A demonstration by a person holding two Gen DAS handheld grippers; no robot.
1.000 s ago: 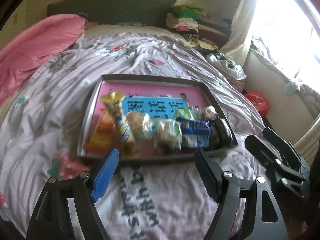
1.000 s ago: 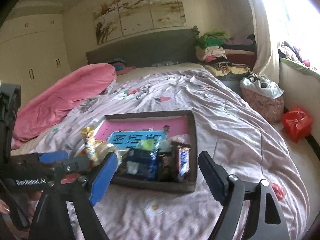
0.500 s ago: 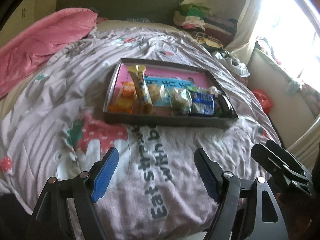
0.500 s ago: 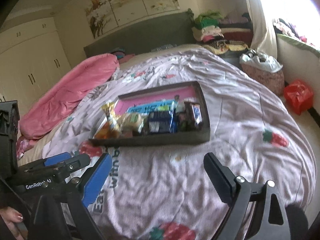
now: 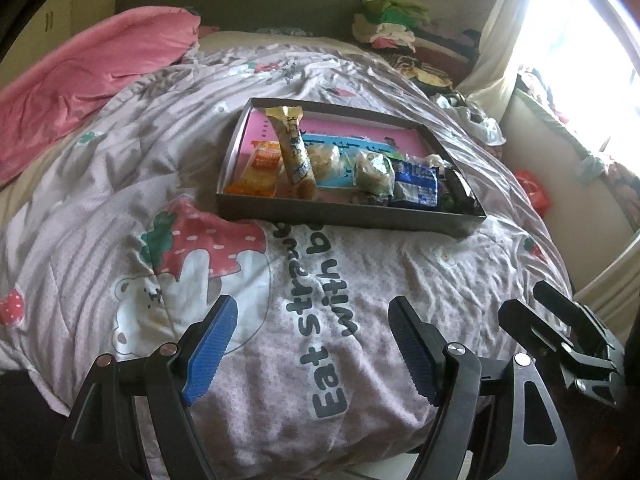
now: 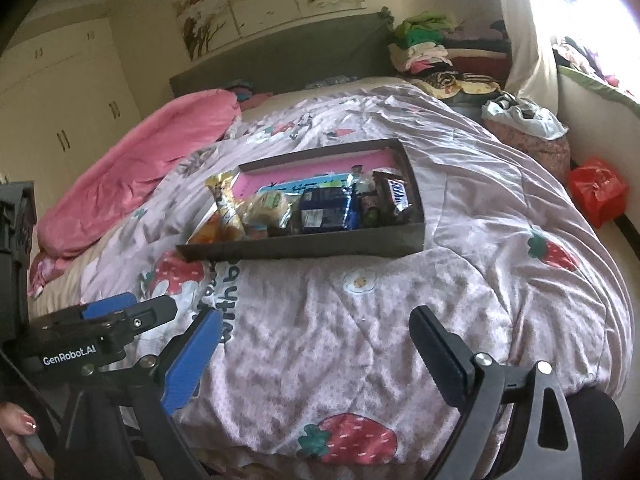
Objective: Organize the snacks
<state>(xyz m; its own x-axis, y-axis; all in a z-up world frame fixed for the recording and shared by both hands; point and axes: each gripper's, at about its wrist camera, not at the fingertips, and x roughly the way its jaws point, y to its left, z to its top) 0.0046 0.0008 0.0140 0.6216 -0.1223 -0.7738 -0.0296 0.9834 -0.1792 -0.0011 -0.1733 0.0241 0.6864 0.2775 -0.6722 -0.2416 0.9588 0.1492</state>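
Observation:
A shallow dark tray (image 5: 344, 213) with a pink floor lies on the strawberry-print quilt (image 5: 360, 280). A row of snacks fills its near side: an orange packet (image 5: 260, 168), a tall yellow-wrapped bar (image 5: 294, 152), a wrapped bun (image 5: 374, 170) and a blue packet (image 5: 416, 184). From the right wrist I see the same tray (image 6: 304, 246), the blue packet (image 6: 326, 208) and a chocolate bar (image 6: 396, 194). My left gripper (image 5: 312, 320) hangs open and empty over the quilt, well short of the tray. My right gripper (image 6: 316, 328) is wide open, with nothing between its fingers.
A pink duvet (image 5: 80, 76) is bunched at the bed's left. Folded clothes (image 5: 392, 20) are piled by the headboard, and a red bag (image 6: 596, 188) sits on the floor at the right. The bed's near edge runs just under both grippers. A fingertip (image 6: 20, 428) shows at bottom left.
Both grippers have drawn back from the tray, which now sits farther off and smaller in both views. The right jaws stand a little wider than before.

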